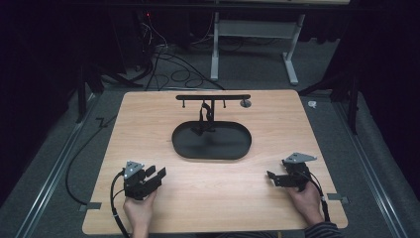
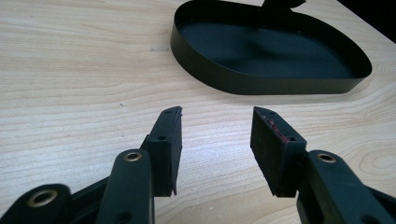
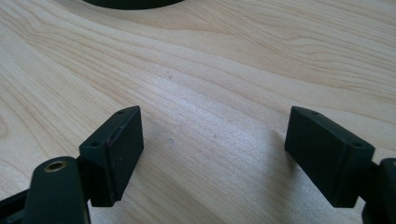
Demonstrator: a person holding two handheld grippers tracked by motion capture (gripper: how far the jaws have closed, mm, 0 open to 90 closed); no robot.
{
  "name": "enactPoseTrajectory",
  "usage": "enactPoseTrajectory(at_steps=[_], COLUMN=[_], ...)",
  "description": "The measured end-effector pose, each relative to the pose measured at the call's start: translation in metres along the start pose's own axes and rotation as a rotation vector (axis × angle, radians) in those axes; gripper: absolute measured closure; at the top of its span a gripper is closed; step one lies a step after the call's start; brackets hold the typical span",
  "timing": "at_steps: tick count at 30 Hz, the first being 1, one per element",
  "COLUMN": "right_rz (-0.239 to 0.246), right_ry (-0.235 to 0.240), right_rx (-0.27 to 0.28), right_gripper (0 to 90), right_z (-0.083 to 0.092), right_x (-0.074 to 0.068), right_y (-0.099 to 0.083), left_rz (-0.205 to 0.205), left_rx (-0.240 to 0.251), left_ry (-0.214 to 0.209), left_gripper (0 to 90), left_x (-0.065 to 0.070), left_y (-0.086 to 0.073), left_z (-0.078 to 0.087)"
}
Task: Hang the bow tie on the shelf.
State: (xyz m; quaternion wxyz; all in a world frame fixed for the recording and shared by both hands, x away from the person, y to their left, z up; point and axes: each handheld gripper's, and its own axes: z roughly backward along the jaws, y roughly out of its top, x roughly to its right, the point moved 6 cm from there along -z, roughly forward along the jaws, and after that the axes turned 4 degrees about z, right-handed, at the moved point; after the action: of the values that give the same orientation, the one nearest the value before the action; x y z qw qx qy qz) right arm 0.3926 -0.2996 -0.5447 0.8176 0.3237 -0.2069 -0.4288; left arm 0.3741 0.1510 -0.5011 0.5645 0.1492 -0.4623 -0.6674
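— What's nearest you?

— Both my hands, at the near edge of the pale wooden table [image 1: 148,124]. My left gripper [image 1: 154,173] rests near the left corner, jaws standing apart with bare wood between the pads. My right gripper [image 1: 272,177] rests near the right corner, jaws spread wider, gripping nothing.

— And the thing in front of you?

— Largest first: the table, then the black oval metal tray [image 1: 233,148] lying mid-table, farther off and between my two grippers, well apart from both. At the tray's far edge stands a black T-shaped rack [image 1: 213,97], with a small dark strap-like item [image 1: 204,116] hanging from it down into the tray.

— What is it exactly?

— Too small to tell.
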Motion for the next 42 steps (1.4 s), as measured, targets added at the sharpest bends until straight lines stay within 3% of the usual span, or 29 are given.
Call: enactPoseTrajectory(at_steps=[21,42], right_rz=[0.0,0.0], right_ry=[0.0,0.0], right_rx=[0.0,0.0], right_gripper=[20.6,20.5], right_z=[0.0,0.0], right_x=[0.0,0.0], right_y=[0.0,0.0], left_rz=[-0.03,-0.072], left_rx=[-0.054,-0.075], left_ry=[0.055,0.097], left_gripper=[52.9,52.5], left_x=[-0.002,-0.002], left_y=[-0.013,-0.017], left_z=[-0.017,-0.033])
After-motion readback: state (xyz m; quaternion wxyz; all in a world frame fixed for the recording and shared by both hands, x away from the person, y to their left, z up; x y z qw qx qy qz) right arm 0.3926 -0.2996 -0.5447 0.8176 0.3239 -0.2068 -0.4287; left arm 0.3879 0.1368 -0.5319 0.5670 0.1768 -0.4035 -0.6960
